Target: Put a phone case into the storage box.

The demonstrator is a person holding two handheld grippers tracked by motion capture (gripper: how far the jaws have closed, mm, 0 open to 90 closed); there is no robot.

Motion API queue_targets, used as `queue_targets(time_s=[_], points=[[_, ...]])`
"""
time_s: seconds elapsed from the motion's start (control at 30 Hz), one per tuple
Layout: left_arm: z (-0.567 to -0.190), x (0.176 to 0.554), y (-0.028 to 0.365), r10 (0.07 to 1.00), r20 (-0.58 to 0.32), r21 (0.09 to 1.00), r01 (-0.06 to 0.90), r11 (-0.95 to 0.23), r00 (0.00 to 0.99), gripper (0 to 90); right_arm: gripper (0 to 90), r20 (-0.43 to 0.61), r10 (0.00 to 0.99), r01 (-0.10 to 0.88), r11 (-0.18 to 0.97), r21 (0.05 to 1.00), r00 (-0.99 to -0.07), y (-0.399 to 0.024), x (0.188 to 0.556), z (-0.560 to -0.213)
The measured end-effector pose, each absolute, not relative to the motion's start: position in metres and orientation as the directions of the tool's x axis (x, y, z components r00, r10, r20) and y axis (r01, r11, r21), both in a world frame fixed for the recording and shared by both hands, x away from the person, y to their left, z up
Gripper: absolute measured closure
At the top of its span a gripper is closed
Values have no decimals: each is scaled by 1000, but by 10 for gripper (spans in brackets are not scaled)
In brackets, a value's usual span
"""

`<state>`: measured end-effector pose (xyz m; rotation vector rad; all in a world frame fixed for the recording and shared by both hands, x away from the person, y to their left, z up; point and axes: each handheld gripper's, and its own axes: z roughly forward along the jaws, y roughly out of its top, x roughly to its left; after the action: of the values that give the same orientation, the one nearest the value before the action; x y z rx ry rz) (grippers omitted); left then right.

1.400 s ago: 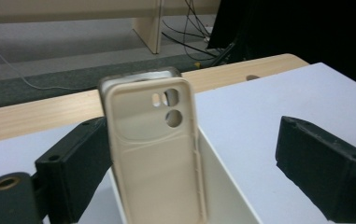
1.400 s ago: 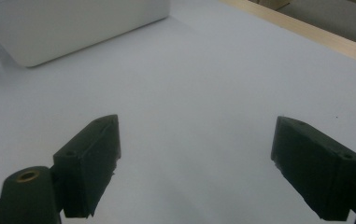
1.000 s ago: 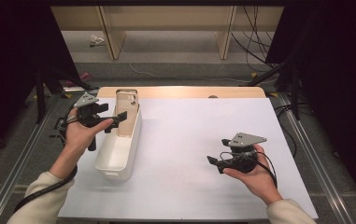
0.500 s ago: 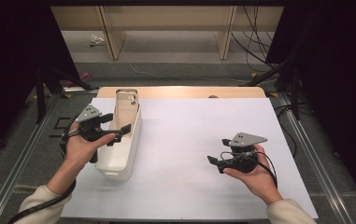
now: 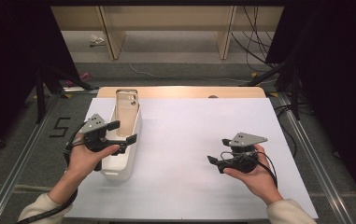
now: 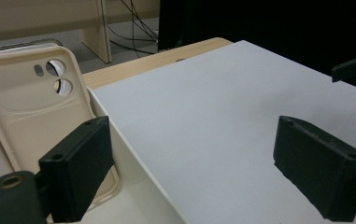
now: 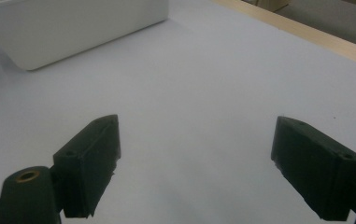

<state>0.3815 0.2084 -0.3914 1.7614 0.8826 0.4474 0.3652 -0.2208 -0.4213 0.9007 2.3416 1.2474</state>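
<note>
Beige phone case [image 6: 35, 116] is seen leaning inside the bin [image 5: 128, 144], by the left gripper [image 5: 122, 132], whose jaws are spread wide, one each side of the bin wall. The right gripper [image 5: 217, 156] is held wide too. A "5" [image 5: 60, 127] is marked on the floor.

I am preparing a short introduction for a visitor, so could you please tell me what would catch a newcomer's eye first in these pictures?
First the beige phone case, leaning upright inside the white bin at the left of the white table. Next the left claw, open, one jaw over the bin in front of the case and the other over the table. The right claw is open too, over bare table at the right.
</note>
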Motion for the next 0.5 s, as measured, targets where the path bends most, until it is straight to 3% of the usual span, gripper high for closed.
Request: queue_targets(time_s=[0.5], points=[[-402, 361, 203, 728, -69, 933, 303, -196, 682, 117, 167, 0, 670, 373, 413, 831, -743, -221, 365, -421]])
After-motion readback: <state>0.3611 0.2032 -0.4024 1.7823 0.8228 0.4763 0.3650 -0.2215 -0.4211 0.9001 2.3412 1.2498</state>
